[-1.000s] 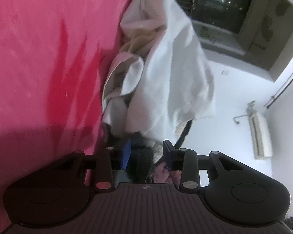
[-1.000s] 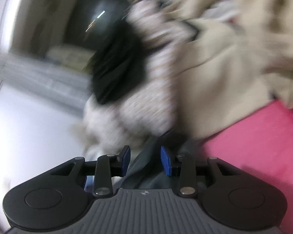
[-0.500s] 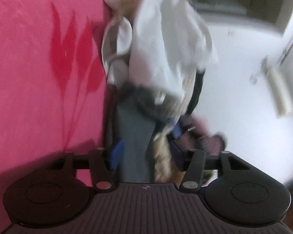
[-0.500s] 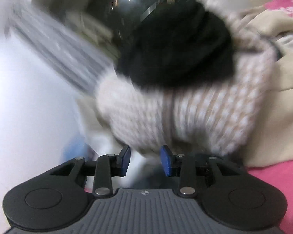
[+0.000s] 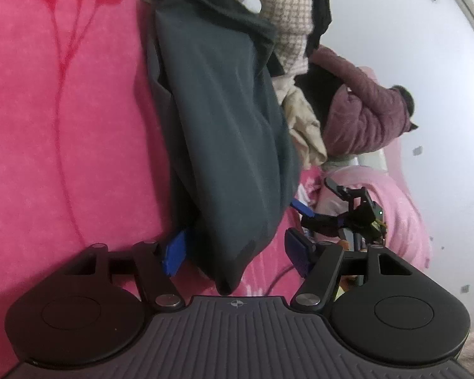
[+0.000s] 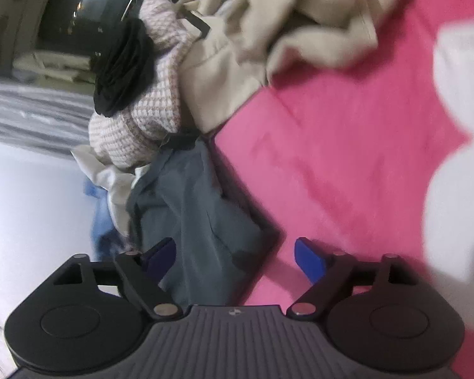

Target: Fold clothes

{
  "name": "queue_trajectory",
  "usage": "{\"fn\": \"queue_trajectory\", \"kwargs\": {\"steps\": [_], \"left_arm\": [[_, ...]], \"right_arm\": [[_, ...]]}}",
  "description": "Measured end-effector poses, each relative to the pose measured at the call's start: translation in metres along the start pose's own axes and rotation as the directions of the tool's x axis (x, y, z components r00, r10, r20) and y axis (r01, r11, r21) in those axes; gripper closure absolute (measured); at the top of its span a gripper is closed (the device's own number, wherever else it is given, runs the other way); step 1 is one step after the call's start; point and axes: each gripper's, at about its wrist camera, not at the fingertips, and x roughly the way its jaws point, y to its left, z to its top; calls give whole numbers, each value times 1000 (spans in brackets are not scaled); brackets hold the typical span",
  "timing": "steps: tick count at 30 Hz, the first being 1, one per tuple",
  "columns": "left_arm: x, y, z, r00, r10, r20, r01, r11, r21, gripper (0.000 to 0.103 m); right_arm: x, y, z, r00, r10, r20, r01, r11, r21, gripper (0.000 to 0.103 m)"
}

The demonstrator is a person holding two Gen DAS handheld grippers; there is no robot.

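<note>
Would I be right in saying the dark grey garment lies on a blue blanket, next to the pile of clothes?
Not quite: the blanket is pink, not blue, as the left wrist view shows. The dark grey garment does lie on it, next to the pile of clothes.
</note>
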Motion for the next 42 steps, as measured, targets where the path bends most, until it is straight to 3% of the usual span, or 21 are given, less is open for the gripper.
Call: {"fn": "queue_trajectory", "kwargs": {"steps": [2, 5, 6, 7, 8, 9, 10, 12, 14, 18, 24, 26, 28, 30, 33, 34, 36, 39, 42], "left_arm": [[1, -1, -2, 1000, 22, 23, -22, 1000, 6, 40], [5, -7, -5, 997, 56, 47, -57, 998, 20, 55], [7, -9, -6, 996, 72, 53, -73, 997, 15, 60], [9, -9, -6, 995, 76, 61, -76, 997, 0, 63], [7, -6, -7, 996, 59, 69, -56, 998, -34, 72], [6, -3, -9, 996, 41, 77, -36, 997, -68, 88], [5, 0, -10, 996, 24, 86, -16, 995, -102, 94], [2, 2, -13, 995, -19, 103, 34, 989, -145, 101], [-5, 0, -18, 994, -64, 92, 78, 985, -154, 102], [-18, -11, -31, 995, -96, -20, 93, 987, -134, 102], [-54, -28, -63, 977, -67, -204, 55, 996, -64, 102], [-55, -29, -80, 963, -26, -269, 18, 999, -30, 102], [-47, -30, -98, 942, 86, -323, -64, 995, 78, 102], [-36, -27, -109, 923, 142, -359, -107, 988, 116, 102], [-33, -31, -112, 915, 176, -363, -125, 979, 158, 101], [-35, -38, -107, 917, 186, -353, -131, 976, 175, 101], [-40, -50, -98, 921, 211, -328, -145, 966, 214, 94], [-57, -75, -80, 930, 292, -225, -211, 922, 324, 88], [-59, -100, -69, 951, 265, -158, -183, 897, 402, 84]], "right_arm": [[14, -3, -2, 1000, -2, 7, 2, 1000, 7, 27], [29, 0, -2, 1000, 8, 21, -8, 1000, 13, 38], [33, 2, -2, 1000, 10, 24, -10, 1000, 16, 47], [37, 3, -3, 1000, 10, 24, -11, 1000, 20, 63], [41, 5, -5, 1000, 9, 17, -9, 1000, 27, 71], [45, 6, -7, 1000, 7, 10, -8, 999, 34, 82], [48, 8, -10, 1000, -2, 9, 2, 999, 35, 89], [41, 14, -16, 999, -13, 40, 12, 1000, 17, 92], [30, 19, -23, 997, -3, 74, 2, 1000, 4, 93], [-13, 21, -51, 997, -3, 83, 3, 1000, 7, 93], [-90, 1, -126, 998, -34, 56, 30, 997, 73, 93], [-106, -19, -144, 995, -73, 70, 64, 991, 121, 92], [-121, -38, -163, 990, -113, 83, 98, 981, 169, 87], [-136, -56, -180, 985, -142, 96, 119, 970, 214, 83], [-150, -59, -185, 981, -143, 133, 112, 969, 221, 75], [-155, -52, -186, 973, -175, 150, 147, 972, 183, 70], [-166, -33, -187, 949, -247, 197, 231, 968, 101, 69], [-178, 0, -192, 901, -342, 268, 370, 927, -61, 69], [-170, 41, -201, 886, -343, 312, 432, 856, -284, 69]]}}
